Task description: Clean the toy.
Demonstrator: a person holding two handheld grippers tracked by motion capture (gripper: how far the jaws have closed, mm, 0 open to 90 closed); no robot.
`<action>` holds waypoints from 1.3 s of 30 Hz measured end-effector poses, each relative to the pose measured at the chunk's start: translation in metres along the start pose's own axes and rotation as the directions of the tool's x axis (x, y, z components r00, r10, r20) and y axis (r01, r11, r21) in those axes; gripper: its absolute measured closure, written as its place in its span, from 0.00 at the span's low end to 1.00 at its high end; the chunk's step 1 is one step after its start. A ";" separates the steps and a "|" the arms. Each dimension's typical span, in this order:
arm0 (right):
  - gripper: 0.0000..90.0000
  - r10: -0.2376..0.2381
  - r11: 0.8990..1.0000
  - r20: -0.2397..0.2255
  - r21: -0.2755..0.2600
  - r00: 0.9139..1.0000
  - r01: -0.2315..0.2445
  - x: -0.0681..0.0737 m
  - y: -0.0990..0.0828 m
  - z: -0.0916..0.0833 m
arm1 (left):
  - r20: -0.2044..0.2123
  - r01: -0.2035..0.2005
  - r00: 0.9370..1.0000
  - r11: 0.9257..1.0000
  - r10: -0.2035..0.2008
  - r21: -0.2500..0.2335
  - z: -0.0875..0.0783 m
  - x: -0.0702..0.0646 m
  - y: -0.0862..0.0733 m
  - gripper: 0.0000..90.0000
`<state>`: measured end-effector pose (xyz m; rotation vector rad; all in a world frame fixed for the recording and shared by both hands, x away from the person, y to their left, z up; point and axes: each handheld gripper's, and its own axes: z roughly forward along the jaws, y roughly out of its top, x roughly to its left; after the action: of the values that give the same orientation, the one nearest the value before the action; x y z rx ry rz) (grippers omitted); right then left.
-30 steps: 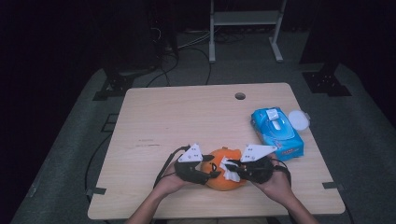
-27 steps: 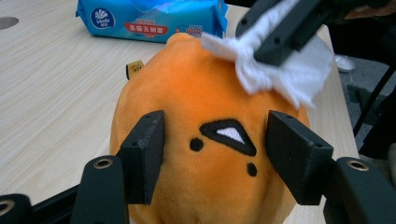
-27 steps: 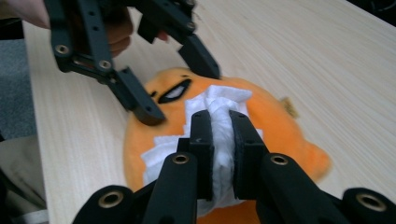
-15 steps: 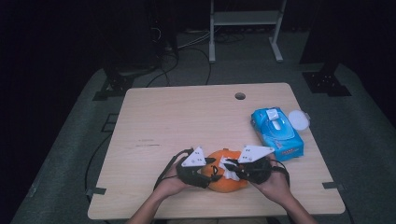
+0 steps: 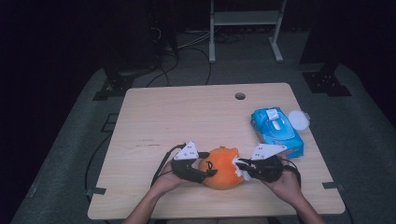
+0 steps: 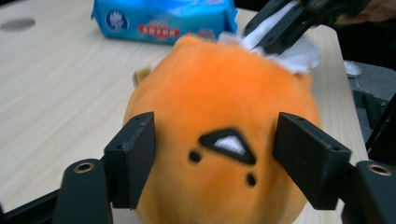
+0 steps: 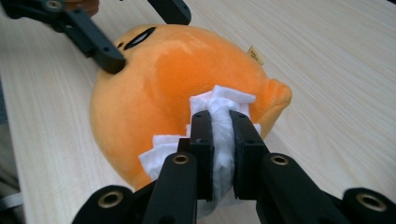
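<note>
- An orange plush toy (image 5: 222, 167) is lying on the light wooden desk (image 5: 187, 116), low in the frame and a little right of centre in the high view, between the person's two hands.
- The left claw (image 6: 215, 149) is sitting around the toy's face end: its jaws have just been opening, and in the left gripper view the two black pads are standing either side of the plush with the toy between them, not squeezing it.
- In the high view the left claw (image 5: 205, 173) is lying just left of the toy.
- The right claw (image 7: 220, 135) is clamping a folded white wipe (image 7: 224, 105) between nearly closed jaws.
- The wipe is pressing against the toy's orange side, near a small pointed ear (image 7: 279, 95), in the middle of the right gripper view.
- In the high view the right claw (image 5: 240, 166) is meeting the toy's right edge, with the wipe (image 5: 239, 166) showing white there.
- A blue pack of wet wipes (image 5: 276, 131) is lying at centre right of the high view, well apart from the toy.
- A small white round lid (image 5: 299, 120) is resting just beside the pack's upper right.
</note>
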<state>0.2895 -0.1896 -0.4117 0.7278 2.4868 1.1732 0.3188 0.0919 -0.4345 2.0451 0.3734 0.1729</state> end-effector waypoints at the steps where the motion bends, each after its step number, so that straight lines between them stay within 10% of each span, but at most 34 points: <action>1: 0.89 0.005 1.000 -0.004 -0.004 1.000 -0.005 -0.001 0.001 0.001 | -0.011 -0.013 1.000 1.000 0.013 0.007 0.002 -0.002 0.001 0.33; 15: 0.89 -0.088 0.996 -0.092 -0.020 0.992 0.086 0.031 0.013 -0.001 | -0.022 0.096 0.995 0.995 -0.096 0.016 0.004 0.008 -0.007 0.40; 25: 0.89 -0.011 1.000 -0.046 -0.028 0.999 0.010 0.001 -0.001 -0.017 | -0.026 0.134 0.991 0.991 -0.134 0.001 0.003 0.014 -0.010 0.40; 35: 0.89 -0.126 0.992 -0.122 0.002 0.985 0.127 0.036 0.012 0.003 | -0.035 0.151 0.988 0.989 -0.151 -0.007 0.004 0.014 -0.011 0.40; 39: 0.89 -0.078 0.997 -0.104 -0.024 0.991 0.076 0.023 0.011 -0.006 | -0.030 0.148 0.988 0.989 -0.149 -0.007 0.004 0.015 -0.011 0.40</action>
<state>0.2713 -0.1746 -0.4010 0.5726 2.5603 1.2358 0.3313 0.0989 -0.4466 2.0031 0.5417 0.1133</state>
